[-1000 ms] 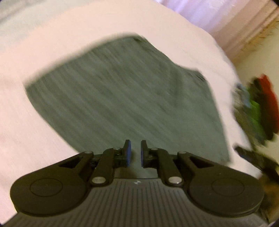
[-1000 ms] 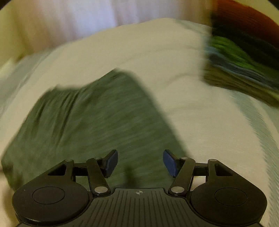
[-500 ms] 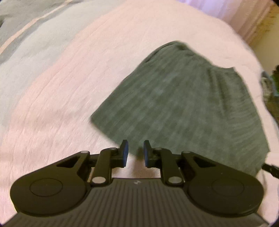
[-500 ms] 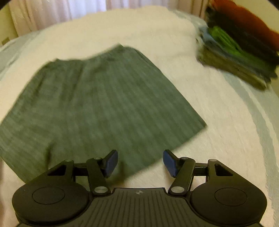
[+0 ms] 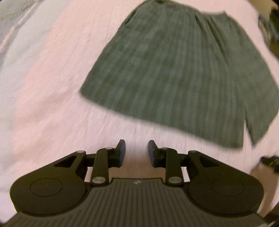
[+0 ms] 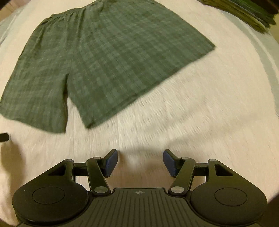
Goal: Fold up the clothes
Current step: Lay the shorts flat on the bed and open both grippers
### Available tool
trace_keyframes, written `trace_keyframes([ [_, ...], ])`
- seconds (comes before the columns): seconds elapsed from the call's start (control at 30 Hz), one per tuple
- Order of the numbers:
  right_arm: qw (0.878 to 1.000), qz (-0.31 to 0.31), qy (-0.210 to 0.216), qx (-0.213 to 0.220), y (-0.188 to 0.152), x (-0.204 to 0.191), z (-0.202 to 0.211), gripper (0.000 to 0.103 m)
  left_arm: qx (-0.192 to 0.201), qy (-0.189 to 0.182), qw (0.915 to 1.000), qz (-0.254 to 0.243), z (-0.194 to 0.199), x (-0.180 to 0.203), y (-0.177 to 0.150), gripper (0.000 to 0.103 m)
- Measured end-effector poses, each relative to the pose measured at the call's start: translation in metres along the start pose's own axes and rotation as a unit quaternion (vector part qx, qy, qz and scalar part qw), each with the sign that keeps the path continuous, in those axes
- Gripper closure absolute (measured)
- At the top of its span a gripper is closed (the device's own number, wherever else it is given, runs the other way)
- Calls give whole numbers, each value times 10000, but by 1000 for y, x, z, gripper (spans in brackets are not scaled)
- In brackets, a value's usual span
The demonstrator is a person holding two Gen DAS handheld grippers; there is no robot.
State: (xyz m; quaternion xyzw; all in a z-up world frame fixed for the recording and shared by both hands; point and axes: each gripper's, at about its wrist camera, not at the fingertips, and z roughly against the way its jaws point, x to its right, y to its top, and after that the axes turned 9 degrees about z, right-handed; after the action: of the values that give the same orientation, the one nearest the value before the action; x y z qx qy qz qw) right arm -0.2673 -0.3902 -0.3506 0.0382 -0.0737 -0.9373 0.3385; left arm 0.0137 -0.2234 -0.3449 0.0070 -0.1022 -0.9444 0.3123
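A pair of dark green checked shorts (image 5: 177,69) lies spread flat on the pale bedspread (image 5: 52,87), waistband at the far side, both leg hems toward me. In the right wrist view the shorts (image 6: 97,57) fill the upper left, with the split between the legs visible. My left gripper (image 5: 136,152) hovers over bare bedspread just short of the hem; its jaws are opening with nothing between them. My right gripper (image 6: 140,162) also points down at bare bedspread (image 6: 200,113), its jaws wide apart and empty.
A stack of folded clothes (image 6: 247,12) in green and dark colours sits at the far right of the bed. A lighter striped cover (image 5: 15,26) lies at the far left. A dark tip of the other gripper (image 6: 4,137) shows at the left edge.
Both grippers have pulled back from over the shorts to the bare bedspread in front of the hems. The left jaws have widened; the right jaws kept their spread.
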Motion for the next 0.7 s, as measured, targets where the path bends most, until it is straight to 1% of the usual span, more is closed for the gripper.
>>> trace_keyframes([
  [0.07, 10000, 41, 16, -6, -1, 1, 19, 42, 0, 129, 9997, -201, 23, 5, -8, 78],
  [0.13, 9999, 104, 75, 95, 4, -1, 40, 41, 96, 87, 9998, -167, 51, 8, -12, 76],
  [0.17, 9997, 135, 103, 150, 6, -2, 50, 35, 168, 21, 9998, -138, 64, 12, -11, 75],
  [0.2, 9995, 162, 122, 258, 7, -4, 62, 27, 265, -35, 9996, -103, 77, 17, -9, 74],
  [0.23, 9990, 196, 135, 380, 10, -7, 75, 8, 362, -91, 9993, -69, 91, 21, -7, 73],
  [0.27, 9981, 259, 164, 542, 12, -9, 88, 6, 474, -110, 9988, -41, 103, 27, -7, 72],
  [0.3, 9968, 322, 194, 702, 13, -11, 100, 6, 586, -130, 9982, -12, 115, 33, -6, 71],
  [0.37, 9942, 479, 294, 918, 16, -11, 124, 6, 809, -170, 9966, 45, 139, 44, -6, 65],
  [0.43, 9918, 625, 348, 1058, 16, -12, 141, 6, 1028, -182, 9945, 94, 164, 55, -8, 59],
  [0.5, 9895, 782, 349, 1161, 10, -9, 156, 6, 1207, -183, 9924, 162, 184, 65, -17, 56],
  [0.57, 9872, 934, 338, 1247, 4, -5, 171, 6, 1299, -214, 9910, 242, 201, 75, -31, 55],
  [0.7, 9839, 1129, 402, 1328, -14, 10, 188, 6, 1299, -237, 9905, 381, 221, 98, -66, 55],
])
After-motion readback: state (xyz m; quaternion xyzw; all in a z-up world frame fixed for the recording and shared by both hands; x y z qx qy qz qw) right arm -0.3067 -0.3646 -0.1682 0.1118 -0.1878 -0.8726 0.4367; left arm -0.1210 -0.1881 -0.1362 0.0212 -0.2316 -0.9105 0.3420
